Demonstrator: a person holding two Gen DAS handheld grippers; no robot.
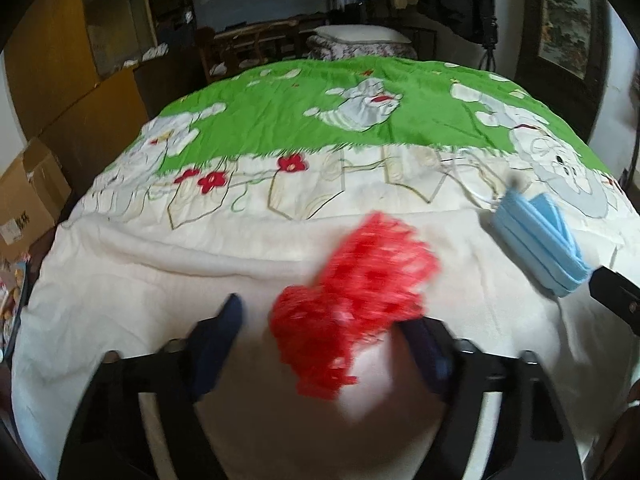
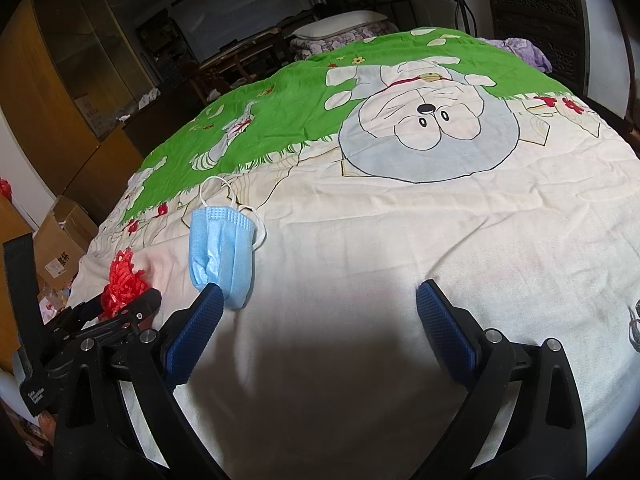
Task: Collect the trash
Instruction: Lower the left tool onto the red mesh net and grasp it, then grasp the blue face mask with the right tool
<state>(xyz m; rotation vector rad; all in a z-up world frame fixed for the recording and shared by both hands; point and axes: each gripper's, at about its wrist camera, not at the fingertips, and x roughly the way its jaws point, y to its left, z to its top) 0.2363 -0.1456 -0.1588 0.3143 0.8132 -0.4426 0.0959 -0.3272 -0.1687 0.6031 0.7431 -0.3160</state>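
Note:
A red mesh net [image 1: 352, 300] lies on the cream bed cover, blurred, between the wide-apart fingers of my left gripper [image 1: 326, 320]; it overlaps the right finger [image 1: 424, 344]. The net also shows in the right wrist view [image 2: 124, 280], beside the left gripper's black frame. A folded blue face mask [image 2: 222, 252] with white ear loops lies on the cover, its near end touching the left finger [image 2: 200, 320] of my open, empty right gripper [image 2: 320, 300]. The mask shows in the left wrist view [image 1: 536, 240] at the far right.
The bed [image 2: 440, 220] has a cream and green cartoon-print cover. Cardboard boxes [image 1: 28, 196] stand on the floor at the left. A wooden cabinet [image 1: 64, 60], dark wooden chairs [image 1: 248, 48] and a pillow [image 1: 360, 34] lie beyond the bed.

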